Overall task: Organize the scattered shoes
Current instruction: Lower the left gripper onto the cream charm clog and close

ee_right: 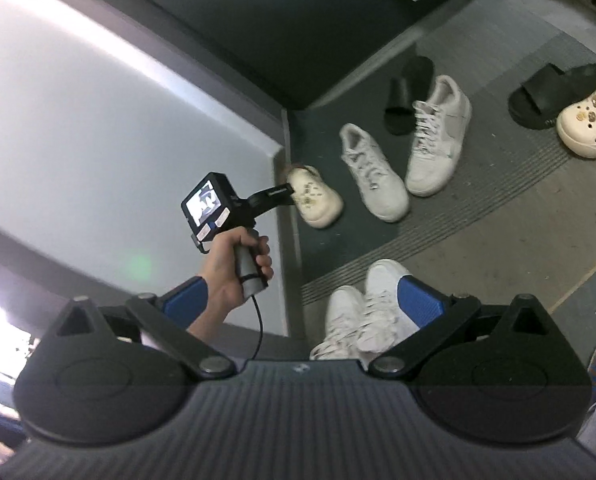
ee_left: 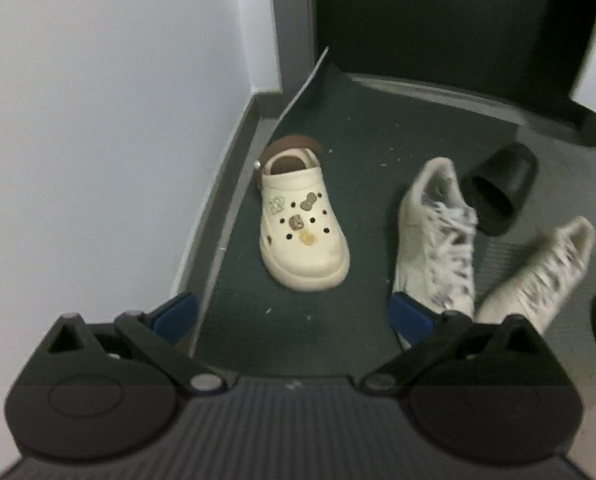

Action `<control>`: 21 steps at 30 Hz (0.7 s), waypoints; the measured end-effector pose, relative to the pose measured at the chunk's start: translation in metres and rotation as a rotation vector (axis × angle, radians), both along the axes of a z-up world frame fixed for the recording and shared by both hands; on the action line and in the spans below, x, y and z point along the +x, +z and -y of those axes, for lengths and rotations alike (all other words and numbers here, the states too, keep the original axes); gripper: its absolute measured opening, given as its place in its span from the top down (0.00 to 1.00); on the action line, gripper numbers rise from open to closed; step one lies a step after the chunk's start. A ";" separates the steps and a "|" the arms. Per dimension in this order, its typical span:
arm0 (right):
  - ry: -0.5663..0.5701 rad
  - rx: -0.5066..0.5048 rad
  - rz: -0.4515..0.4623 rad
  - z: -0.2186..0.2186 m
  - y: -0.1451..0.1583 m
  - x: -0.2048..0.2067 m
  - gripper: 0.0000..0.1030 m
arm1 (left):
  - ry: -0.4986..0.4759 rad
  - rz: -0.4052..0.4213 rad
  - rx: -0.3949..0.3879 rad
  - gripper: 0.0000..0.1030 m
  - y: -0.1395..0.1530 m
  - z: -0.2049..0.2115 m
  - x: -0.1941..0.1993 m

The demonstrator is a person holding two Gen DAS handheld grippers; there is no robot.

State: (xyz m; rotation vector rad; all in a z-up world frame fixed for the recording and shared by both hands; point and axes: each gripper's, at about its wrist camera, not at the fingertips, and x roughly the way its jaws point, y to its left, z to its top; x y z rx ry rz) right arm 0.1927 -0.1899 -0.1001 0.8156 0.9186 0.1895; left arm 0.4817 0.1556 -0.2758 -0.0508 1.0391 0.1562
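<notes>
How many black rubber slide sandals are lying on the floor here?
2. One black rubber slide sandal lies by the wall beside the white sneakers; the other lies far right, touching a cream clog. More may be out of frame.

Right gripper point(ee_right: 302, 300) jaws spread wide above a white sneaker pair point(ee_right: 362, 312) on the floor point(ee_right: 498, 248).

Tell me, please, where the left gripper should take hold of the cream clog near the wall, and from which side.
Grip the cream clog across its heel opening, coming down from above with the open left gripper. The brown strap is folded back there, so the rim is exposed and narrower than the wide, rounded toe, which would probably slip.
</notes>
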 end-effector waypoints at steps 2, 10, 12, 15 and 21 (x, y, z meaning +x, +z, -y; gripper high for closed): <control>-0.018 0.003 -0.021 0.003 -0.007 0.012 0.00 | 0.005 -0.009 -0.019 0.00 -0.022 -0.005 0.020; -0.035 -0.013 -0.081 -0.005 -0.038 0.054 0.00 | 0.004 -0.085 0.059 0.00 -0.097 -0.001 0.093; -0.036 -0.022 -0.103 -0.007 -0.044 0.061 0.00 | 0.002 -0.102 0.074 0.00 -0.111 0.000 0.106; -0.018 -0.035 -0.134 -0.011 -0.054 0.072 0.00 | 0.026 -0.133 0.087 0.00 -0.137 -0.003 0.127; -0.001 -0.045 -0.188 -0.018 -0.064 0.080 0.00 | 0.080 -0.143 0.016 0.00 -0.162 -0.017 0.143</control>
